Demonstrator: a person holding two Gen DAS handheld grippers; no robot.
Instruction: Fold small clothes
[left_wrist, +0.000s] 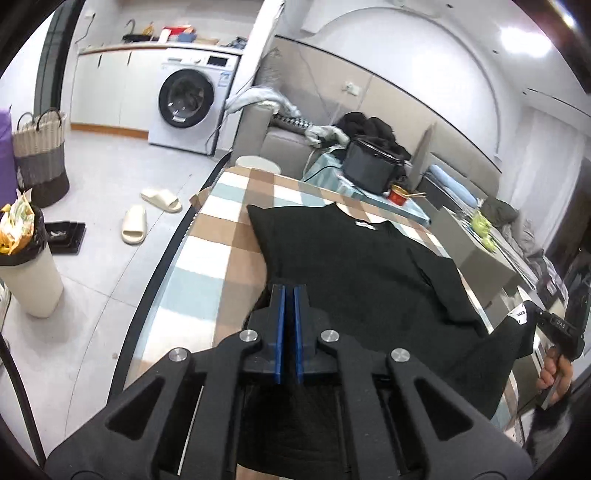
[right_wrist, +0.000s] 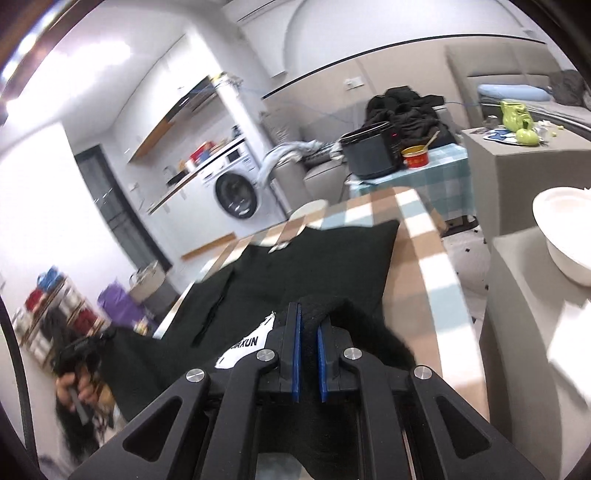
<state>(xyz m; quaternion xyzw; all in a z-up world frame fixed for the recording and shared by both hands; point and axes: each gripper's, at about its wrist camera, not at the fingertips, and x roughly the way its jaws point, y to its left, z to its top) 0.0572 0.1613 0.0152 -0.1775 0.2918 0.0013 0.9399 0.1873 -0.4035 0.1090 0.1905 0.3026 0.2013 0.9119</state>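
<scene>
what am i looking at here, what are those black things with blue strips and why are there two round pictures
Those black things are hand-held grippers: a person holds one in each hand, and each carries a wide-angle camera looking along its two fingers, hence two round pictures.

One picture is from the left gripper, the other from the right gripper. The blue strips are the finger pads.

A black shirt lies on a checked cloth covering the table. Each gripper is shut on a bottom corner of the shirt, the right one beside a white label. Each camera also catches the other gripper and the hand holding it.

Behind stand a washing machine and a black cooker.
</scene>
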